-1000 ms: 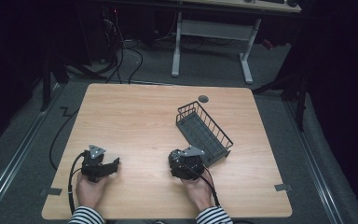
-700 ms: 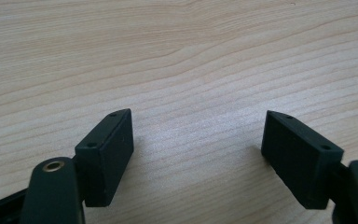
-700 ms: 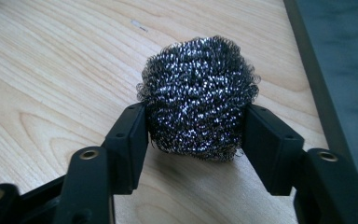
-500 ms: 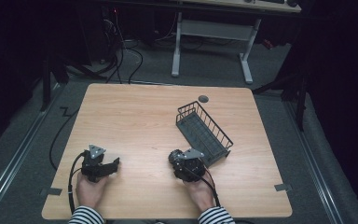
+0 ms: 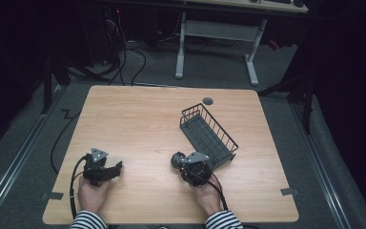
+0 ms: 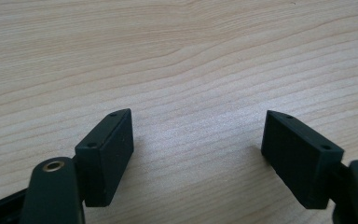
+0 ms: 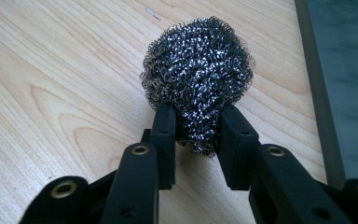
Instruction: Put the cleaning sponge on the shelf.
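Halfway there I'd guess: right claw (image 7: 196,135) is clamped on the steel scrubber (image 7: 198,74) just off the desk (image 5: 138,119), wire basket (image 5: 208,133) right beside it waiting, left claw (image 6: 198,154) sitting wide apart, holding nothing.

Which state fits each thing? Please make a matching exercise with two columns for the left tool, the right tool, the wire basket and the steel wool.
Things:
1. left tool
2. right tool
3. wire basket
4. steel wool

States:
A. empty, on the table
B. squeezed between two jaws
C. open, holding nothing
D. shut on something

Pairs: 1-C, 2-D, 3-A, 4-B
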A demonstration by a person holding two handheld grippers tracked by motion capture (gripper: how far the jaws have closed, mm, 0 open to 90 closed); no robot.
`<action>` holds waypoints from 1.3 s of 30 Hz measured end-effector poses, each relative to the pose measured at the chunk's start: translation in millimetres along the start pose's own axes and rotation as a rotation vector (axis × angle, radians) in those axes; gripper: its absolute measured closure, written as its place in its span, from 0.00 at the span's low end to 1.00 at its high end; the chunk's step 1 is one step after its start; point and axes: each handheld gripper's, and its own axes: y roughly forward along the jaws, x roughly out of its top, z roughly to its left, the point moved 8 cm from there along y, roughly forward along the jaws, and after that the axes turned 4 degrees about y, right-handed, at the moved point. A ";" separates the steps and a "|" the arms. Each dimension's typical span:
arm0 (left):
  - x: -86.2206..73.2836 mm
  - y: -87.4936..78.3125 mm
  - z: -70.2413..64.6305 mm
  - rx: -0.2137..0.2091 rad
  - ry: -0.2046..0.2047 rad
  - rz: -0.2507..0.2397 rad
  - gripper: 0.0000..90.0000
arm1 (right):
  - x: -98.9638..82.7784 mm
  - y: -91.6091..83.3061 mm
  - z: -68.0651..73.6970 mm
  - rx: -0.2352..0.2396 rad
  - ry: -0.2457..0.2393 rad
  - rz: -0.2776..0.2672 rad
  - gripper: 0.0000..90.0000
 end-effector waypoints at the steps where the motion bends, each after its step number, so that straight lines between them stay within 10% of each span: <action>1: 0.0 0.0 0.0 0.000 0.000 0.000 0.28 | -0.1 0.0 0.3 0.001 0.002 -0.002 0.79; 24: 0.0 0.0 0.0 0.000 -0.001 0.000 0.28 | 13.0 -36.1 6.6 0.103 0.013 -0.088 0.80; 39: -0.1 -0.1 -0.1 0.000 -0.001 0.000 0.28 | 39.5 -91.1 -20.1 0.126 0.020 -0.158 0.80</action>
